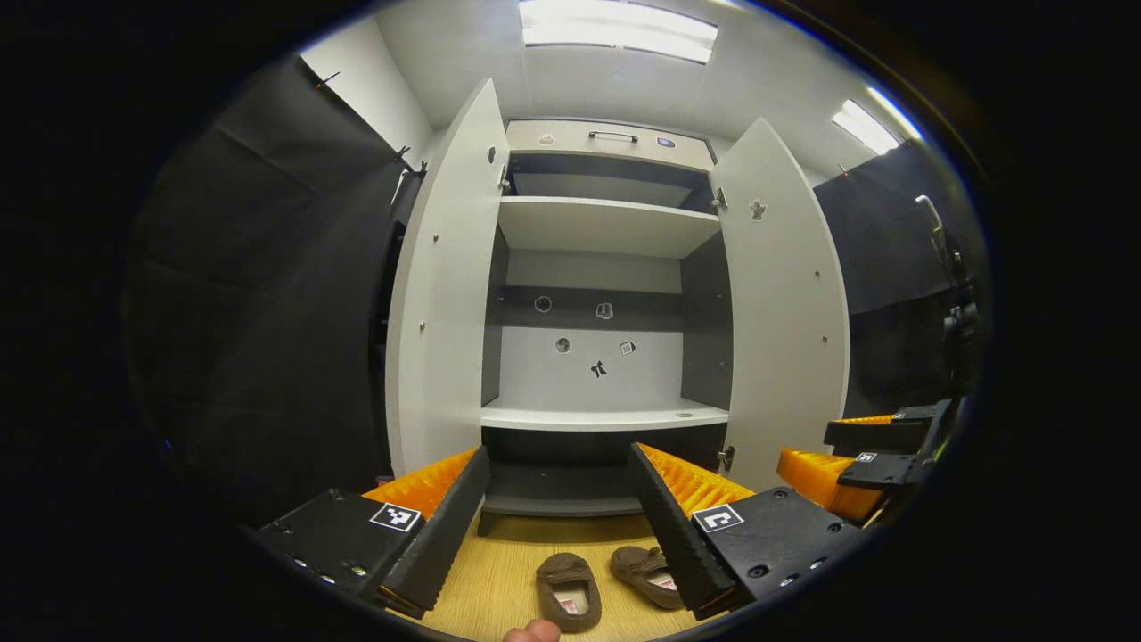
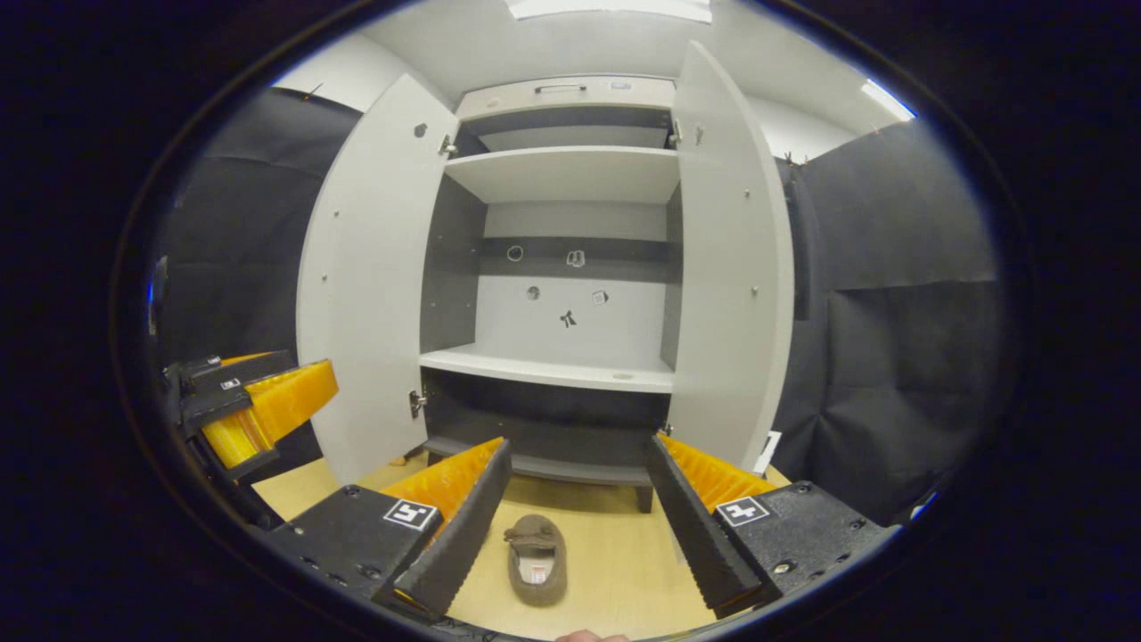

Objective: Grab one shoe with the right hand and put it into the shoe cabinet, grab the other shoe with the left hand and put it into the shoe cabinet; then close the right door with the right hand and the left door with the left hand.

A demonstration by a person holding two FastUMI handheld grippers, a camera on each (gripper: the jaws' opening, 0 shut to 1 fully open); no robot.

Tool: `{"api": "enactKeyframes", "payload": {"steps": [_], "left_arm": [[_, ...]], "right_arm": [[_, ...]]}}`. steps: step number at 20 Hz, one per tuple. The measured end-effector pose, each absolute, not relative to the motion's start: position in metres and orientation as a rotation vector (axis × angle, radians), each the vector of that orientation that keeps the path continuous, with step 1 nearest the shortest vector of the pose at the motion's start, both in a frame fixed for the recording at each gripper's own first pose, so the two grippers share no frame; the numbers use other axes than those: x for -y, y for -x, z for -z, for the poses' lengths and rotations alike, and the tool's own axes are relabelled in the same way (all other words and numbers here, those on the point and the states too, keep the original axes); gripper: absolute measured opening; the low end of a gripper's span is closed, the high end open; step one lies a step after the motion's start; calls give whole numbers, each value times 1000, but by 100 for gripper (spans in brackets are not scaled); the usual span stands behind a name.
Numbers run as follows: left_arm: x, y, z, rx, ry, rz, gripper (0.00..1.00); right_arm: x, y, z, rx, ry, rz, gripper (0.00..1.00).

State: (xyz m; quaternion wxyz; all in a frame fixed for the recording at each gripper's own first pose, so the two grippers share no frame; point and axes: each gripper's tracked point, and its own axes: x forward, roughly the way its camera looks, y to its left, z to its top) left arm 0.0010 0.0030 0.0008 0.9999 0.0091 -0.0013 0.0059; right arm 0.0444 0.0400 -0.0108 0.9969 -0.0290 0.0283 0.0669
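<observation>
Starting step one: your right gripper [image 2: 570, 526] hangs open above a shoe [image 2: 537, 558] lying between its fingers; lower it and close. Left gripper [image 1: 557, 526] open too.

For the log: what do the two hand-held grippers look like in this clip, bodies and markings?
Both look alike. The left hand-held gripper has two long wedge-shaped fingers with ridged inner faces, on flat black blocks held by small screws. Each block carries a square black-and-white marker tag. The right hand-held gripper has the same build and tags. No cables or sleeves are in view.
</observation>
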Motion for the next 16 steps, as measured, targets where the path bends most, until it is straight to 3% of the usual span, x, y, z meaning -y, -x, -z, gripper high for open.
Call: {"api": "enactKeyframes", "payload": {"steps": [1,2,3,7,8,11,12,16], "left_arm": [[-5,0,0,1,-21,-15,95],[-6,0,0,0,-23,-17,95],[-8,0,0,0,-24,-20,95],[-16,1,1,-3,-15,-33,95],[-18,0,2,-3,-13,-37,95],[-26,0,4,-7,-15,-53,95],[-28,-1,4,-8,-15,-60,95],[-37,-2,9,-18,-8,-80,95]], "right_arm": [[-46,-49,16,-67,58,-148,94],[-52,-53,22,-77,55,-162,99],[-57,-57,28,-87,51,-170,95],[-76,-81,74,-168,79,-205,99],[-82,-86,89,-204,92,-218,95],[-96,-95,133,-312,100,-258,99],[-99,-97,148,-345,101,-267,95],[-113,-104,199,-448,119,-292,99]]}}
